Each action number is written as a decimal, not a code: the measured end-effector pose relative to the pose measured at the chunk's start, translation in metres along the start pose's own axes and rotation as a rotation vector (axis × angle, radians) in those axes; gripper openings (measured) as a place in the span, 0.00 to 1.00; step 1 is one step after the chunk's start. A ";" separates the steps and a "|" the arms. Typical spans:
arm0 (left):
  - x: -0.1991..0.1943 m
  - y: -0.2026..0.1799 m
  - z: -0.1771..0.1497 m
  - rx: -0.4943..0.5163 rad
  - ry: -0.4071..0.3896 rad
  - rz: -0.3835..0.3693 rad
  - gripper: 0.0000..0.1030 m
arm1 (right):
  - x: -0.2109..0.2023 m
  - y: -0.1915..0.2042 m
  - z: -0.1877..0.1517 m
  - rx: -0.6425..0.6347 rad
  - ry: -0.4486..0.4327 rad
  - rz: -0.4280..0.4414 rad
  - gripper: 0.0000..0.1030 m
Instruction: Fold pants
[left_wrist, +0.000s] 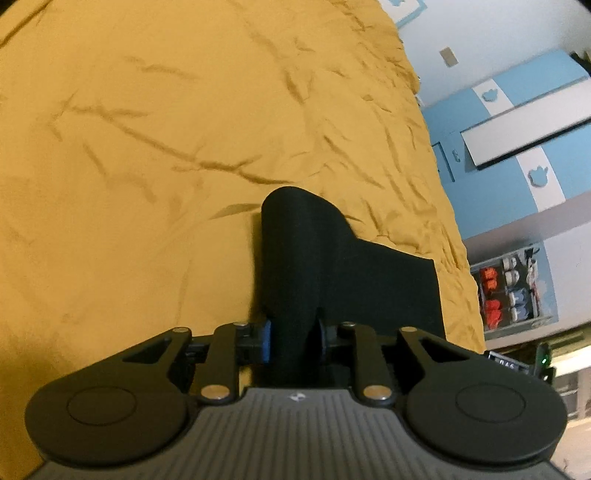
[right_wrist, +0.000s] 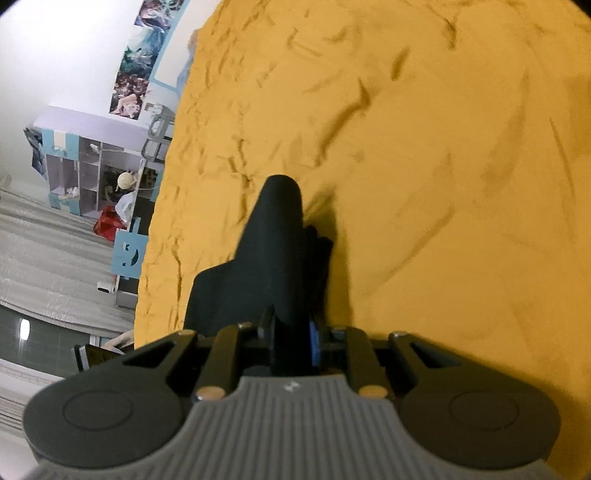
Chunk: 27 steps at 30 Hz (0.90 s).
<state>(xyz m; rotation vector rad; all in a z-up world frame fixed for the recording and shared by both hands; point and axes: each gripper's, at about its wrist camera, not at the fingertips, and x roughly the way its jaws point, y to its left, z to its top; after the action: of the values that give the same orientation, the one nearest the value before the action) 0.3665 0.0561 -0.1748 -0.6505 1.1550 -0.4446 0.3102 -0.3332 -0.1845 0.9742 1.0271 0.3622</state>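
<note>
The black pants (left_wrist: 295, 240) rise in a rolled fold from between my left gripper's (left_wrist: 294, 339) blue pads, and a flat part spreads right over the wrinkled yellow bedsheet (left_wrist: 147, 147). The left gripper is shut on this cloth. In the right wrist view the same black pants (right_wrist: 273, 251) stand up as a narrow ridge from my right gripper (right_wrist: 291, 339), which is shut on them. A flap hangs to the left there, and bunched folds cast a shadow to the right on the yellow bedsheet (right_wrist: 443, 184). The rest of the garment is hidden under both grippers.
The bed's edge runs down the right side in the left wrist view, with a blue and white cabinet (left_wrist: 517, 122) and a rack of small items (left_wrist: 509, 291) beyond it. In the right wrist view, open shelves (right_wrist: 85, 173) and a red bag (right_wrist: 107, 225) stand past the bed's left edge.
</note>
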 end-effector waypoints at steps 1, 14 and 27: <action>0.001 0.004 0.000 -0.012 -0.002 -0.008 0.28 | 0.001 -0.004 0.000 0.006 0.000 0.005 0.12; -0.054 -0.005 0.013 0.029 -0.183 0.078 0.26 | -0.047 0.040 0.022 -0.284 -0.127 -0.168 0.12; 0.016 -0.040 0.026 0.170 -0.163 0.149 0.14 | 0.038 0.067 0.053 -0.459 -0.079 -0.257 0.00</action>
<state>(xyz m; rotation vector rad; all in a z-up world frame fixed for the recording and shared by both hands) 0.3966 0.0226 -0.1524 -0.4408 0.9914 -0.3515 0.3858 -0.2976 -0.1418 0.4356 0.9291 0.3230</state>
